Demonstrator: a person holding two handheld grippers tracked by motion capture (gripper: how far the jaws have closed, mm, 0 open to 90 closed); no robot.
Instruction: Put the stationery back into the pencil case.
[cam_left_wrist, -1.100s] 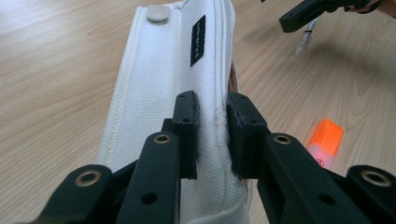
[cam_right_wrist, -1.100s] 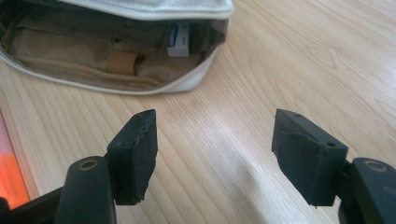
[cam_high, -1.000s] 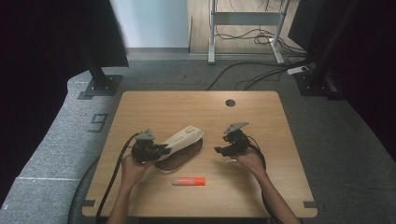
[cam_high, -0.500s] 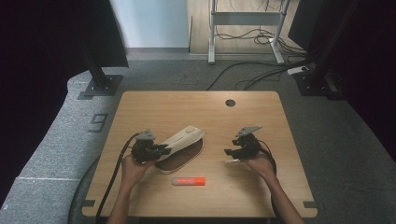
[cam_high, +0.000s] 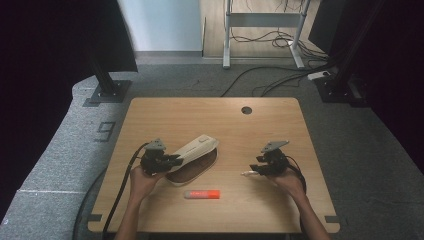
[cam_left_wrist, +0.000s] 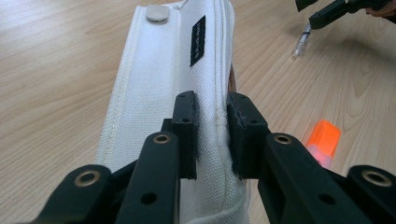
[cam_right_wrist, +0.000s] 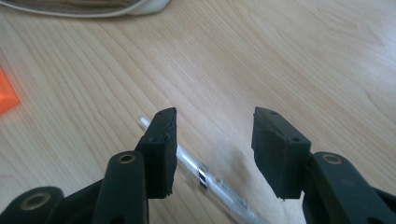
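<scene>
L gripper (cam_left_wrist: 212, 135) clamped on white pouch (cam_left_wrist: 168, 84) flap, frame centre. R gripper (cam_right_wrist: 212, 140) jaws apart, just been closing, clear pen (cam_right_wrist: 196, 170) lying between them, pads not touching it.

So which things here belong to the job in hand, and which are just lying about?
In the job:
- white canvas pencil pouch, pinched at its edge by the left tool
- clear pen on the table, between the right tool's jaws, which have just been closing and are not yet gripping

Lying about:
- orange marker near the front edge
- cables on the floor
</scene>
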